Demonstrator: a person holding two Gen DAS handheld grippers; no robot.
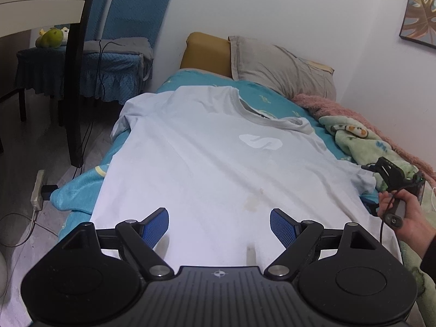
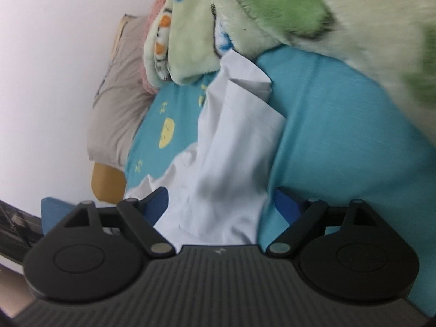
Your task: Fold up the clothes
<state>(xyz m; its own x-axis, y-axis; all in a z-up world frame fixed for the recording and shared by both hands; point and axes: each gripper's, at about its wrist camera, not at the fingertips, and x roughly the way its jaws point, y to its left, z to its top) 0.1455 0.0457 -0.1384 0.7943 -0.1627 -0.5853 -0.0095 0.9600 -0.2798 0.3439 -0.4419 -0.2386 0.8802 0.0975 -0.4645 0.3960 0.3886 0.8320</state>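
Bed [image 1: 130,174] in teal printed sheet, running lengthwise away from the left wrist view, right side against white wall [image 1: 286,8]. White T-shirt [image 1: 212,169] spread flat and face up over most of the sheet, collar toward the far pillow end, pale logo on chest, faint stain low on the front. Left gripper [image 1: 219,224] poised over the shirt's hem end, blue pads wide apart, nothing between them. Right gripper [image 2: 221,204] at the shirt's right sleeve [image 2: 239,136], jaws spread with the sleeve cloth lying in the gap, pads not closed on it; contact with the fabric not determinable. Right hand [image 1: 403,215] on that gripper's handle, seen from the left wrist view at the bed's right edge, just beside the sleeve. Green plush blanket [image 1: 362,141] bunched along the wall side, touching the sleeve's end; pink blanket [image 1: 340,109] behind it. Grey pillow [image 1: 280,65] at the head, mustard cushion [image 1: 207,51] beside it. Left sleeve draped over the bed's left edge. Open grey floor on the left, then blue-covered chairs [image 1: 130,27], a dark table leg [image 1: 76,81], power strip [image 1: 38,188] with cables on the floor.
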